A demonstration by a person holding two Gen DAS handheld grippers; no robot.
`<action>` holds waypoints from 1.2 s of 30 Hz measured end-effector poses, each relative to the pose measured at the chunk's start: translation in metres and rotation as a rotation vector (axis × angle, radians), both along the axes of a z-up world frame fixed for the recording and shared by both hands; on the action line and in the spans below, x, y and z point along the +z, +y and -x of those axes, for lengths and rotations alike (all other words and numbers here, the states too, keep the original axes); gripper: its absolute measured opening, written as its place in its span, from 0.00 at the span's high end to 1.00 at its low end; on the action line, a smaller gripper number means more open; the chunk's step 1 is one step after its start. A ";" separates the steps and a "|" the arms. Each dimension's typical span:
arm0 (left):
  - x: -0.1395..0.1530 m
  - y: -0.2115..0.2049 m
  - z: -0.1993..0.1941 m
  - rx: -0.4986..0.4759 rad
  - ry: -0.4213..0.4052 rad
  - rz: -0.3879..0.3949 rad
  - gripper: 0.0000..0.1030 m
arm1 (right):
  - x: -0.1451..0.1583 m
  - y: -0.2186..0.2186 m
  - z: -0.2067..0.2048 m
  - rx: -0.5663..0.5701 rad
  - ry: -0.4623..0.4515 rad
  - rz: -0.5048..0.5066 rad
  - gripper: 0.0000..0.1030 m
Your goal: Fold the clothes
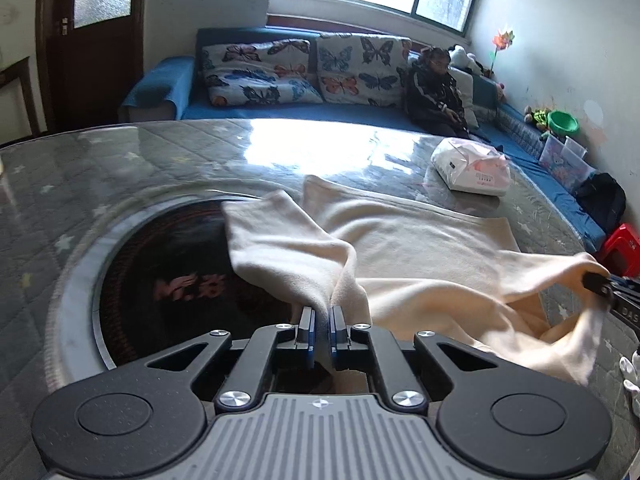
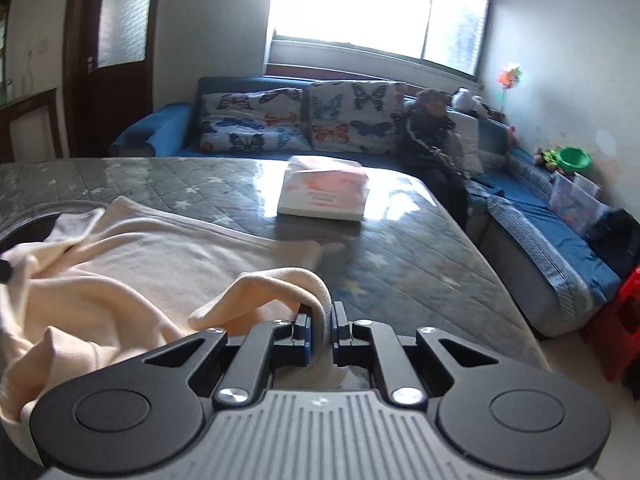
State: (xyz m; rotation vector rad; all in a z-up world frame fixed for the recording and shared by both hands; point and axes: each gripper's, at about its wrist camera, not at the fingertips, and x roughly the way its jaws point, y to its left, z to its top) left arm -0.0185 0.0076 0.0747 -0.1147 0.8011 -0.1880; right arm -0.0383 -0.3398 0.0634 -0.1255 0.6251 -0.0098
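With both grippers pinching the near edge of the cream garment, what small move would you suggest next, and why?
Probably lift both grippers together and carry the pinched edge forward toward the far hem. The left gripper and right gripper are each shut on the cream garment, whose far part lies flat on the table while the near part is bunched. Stop short of the tissue pack.

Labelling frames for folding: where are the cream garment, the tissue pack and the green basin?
cream garment [image 1: 420, 240], left wrist view, flat middle.
tissue pack [image 2: 324, 196], right wrist view, top face.
green basin [image 1: 563, 122], left wrist view, rim.
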 end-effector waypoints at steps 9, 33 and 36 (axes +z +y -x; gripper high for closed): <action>-0.005 0.045 0.051 0.029 0.018 -0.025 0.95 | -0.027 -0.052 0.028 -0.143 0.116 0.003 0.82; -0.025 -0.022 -0.041 0.001 0.073 -0.119 0.54 | 0.005 -0.032 0.103 0.025 -0.065 -0.114 0.00; -0.031 -0.021 -0.044 -0.006 0.089 -0.109 0.70 | 0.010 -0.024 0.103 0.063 -0.089 -0.137 0.00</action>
